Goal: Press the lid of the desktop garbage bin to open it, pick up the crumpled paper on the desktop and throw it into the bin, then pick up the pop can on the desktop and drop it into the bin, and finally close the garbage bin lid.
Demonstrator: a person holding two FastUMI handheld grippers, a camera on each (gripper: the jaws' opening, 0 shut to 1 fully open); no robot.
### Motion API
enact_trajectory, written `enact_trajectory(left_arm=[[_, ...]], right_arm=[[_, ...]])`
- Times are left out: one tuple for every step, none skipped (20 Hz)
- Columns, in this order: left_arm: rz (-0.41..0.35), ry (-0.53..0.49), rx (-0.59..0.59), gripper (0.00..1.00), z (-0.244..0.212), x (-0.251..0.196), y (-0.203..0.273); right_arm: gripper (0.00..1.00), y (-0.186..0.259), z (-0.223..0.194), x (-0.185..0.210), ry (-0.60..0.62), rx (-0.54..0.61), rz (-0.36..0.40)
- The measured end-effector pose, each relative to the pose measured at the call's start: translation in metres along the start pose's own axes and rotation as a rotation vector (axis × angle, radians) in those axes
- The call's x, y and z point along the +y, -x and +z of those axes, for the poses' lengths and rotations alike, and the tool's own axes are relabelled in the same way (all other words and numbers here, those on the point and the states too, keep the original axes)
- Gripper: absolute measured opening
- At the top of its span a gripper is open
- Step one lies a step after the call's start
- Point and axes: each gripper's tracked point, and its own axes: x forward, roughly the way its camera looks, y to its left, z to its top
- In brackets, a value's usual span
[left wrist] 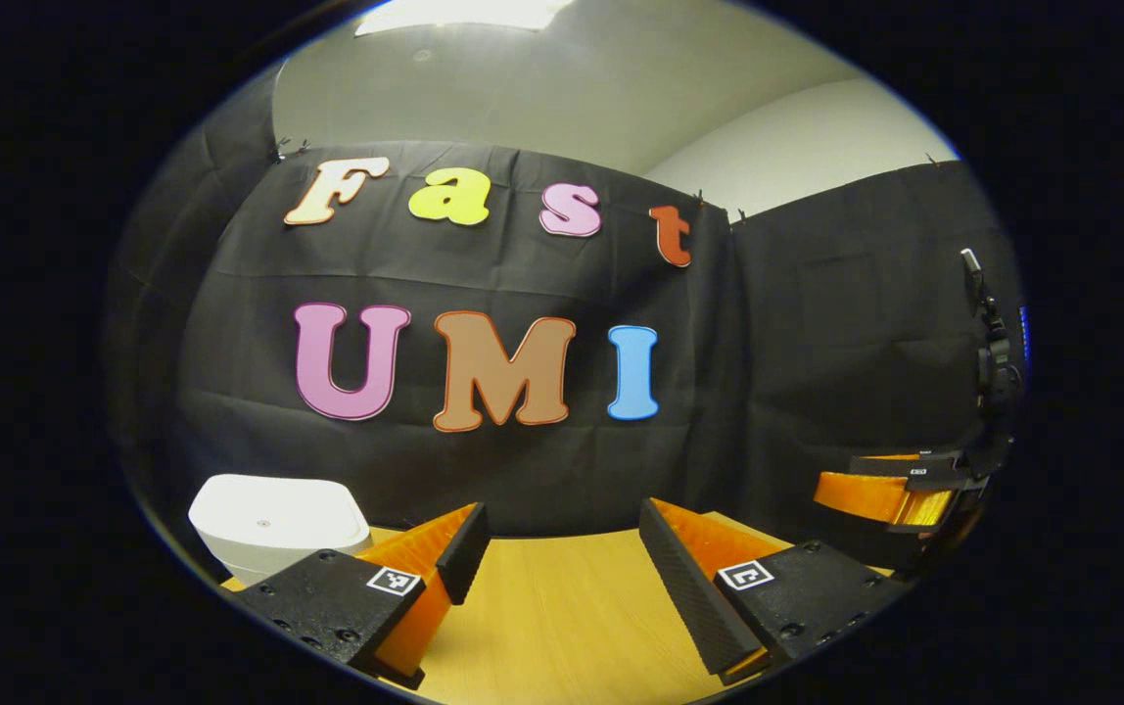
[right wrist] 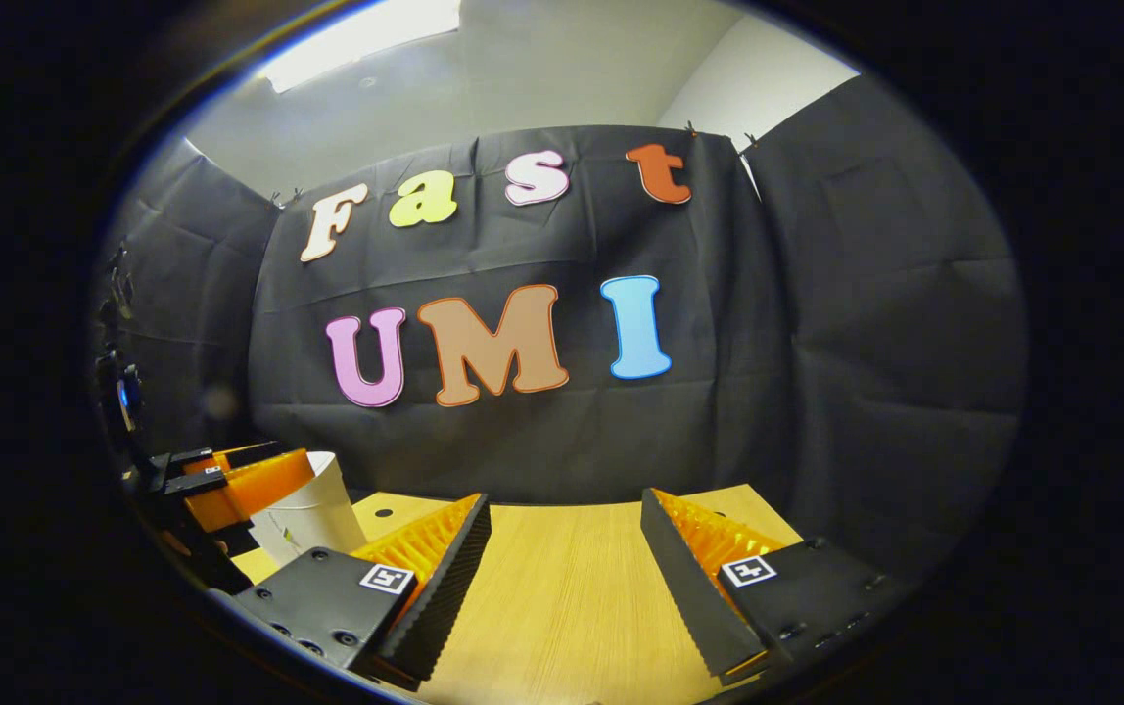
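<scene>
In the left gripper view, the white garbage bin (left wrist: 273, 524) is cut off at its lower part by the left tool's (left wrist: 554, 573) own finger and the picture's rim, so its base is hidden. The right tool (left wrist: 890, 494) sits at the far right edge, partly cut off; how its jaws stand cannot be told. In the right gripper view, the left tool covers the bin's (right wrist: 312, 514) left side. The tabletop's (right wrist: 562, 587) near part is out of frame.
</scene>
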Motion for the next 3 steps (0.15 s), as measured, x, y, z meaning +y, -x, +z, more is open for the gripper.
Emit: enact_trajectory(left_arm=[[-0.002, -0.007, 0.004, 0.94, -0.0008, -0.0006, -0.0006], [-0.006, -0.016, 0.012, 0.94, -0.0019, -0.0003, -0.0016], [-0.003, -0.021, 0.015, 0.94, -0.0021, 0.0020, -0.0025]], right_arm=[[0.98, 0.0014, 0.0040, 0.0009, 0.005, -0.017, 0.001], [0.94, 0.0026, 0.0066, 0.0028, 0.010, -0.031, 0.003], [0.97, 0.0028, 0.0076, 0.0039, 0.013, -0.036, 0.007]])
